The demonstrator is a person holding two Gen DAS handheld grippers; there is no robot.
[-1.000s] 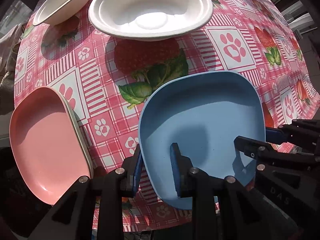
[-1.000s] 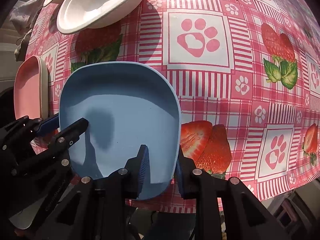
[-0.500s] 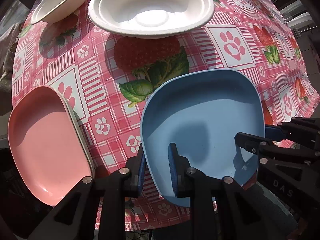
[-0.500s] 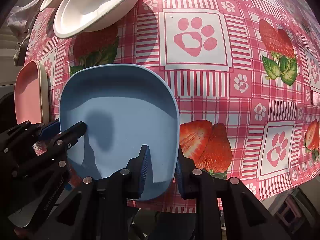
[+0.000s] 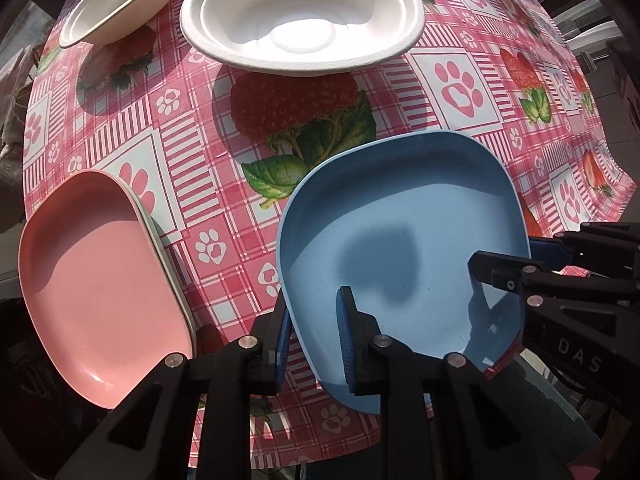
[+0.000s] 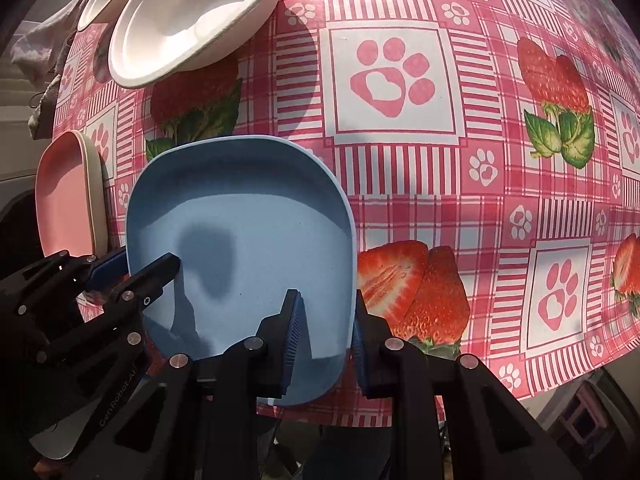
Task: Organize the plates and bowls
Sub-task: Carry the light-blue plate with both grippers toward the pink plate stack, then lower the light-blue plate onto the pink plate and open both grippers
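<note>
Gripping the blue plate (image 5: 400, 216) from two sides, both grippers have it between them near the front edge of the tabletop (image 5: 200, 184): the left gripper (image 5: 312, 340) has its fingers narrowed onto the plate's near-left rim, one pad outside the wall and one inside, and the right gripper (image 6: 326, 336) pinches the near-right rim the same way. Whether the plate is clear of the strawberry-and-paw cloth or resting on it cannot be told from these views. Judging by the layout, the step in hand is carrying this plate toward the pink plate (image 5: 96, 280), which sits at the left edge on top of another, paler plate (image 5: 160, 236) whose rim alone shows under it. The next move would call for both hands travelling together and level, so the rim does not twist out of either pinch, then lining the blue plate up over the pink one before lowering and letting go. By count: three plates in all, one blue, one pink, one pale beneath it; and two white bowls, a near bowl (image 5: 300, 16) and a far bowl (image 5: 120, 0) set just beside each other at the back.
</note>
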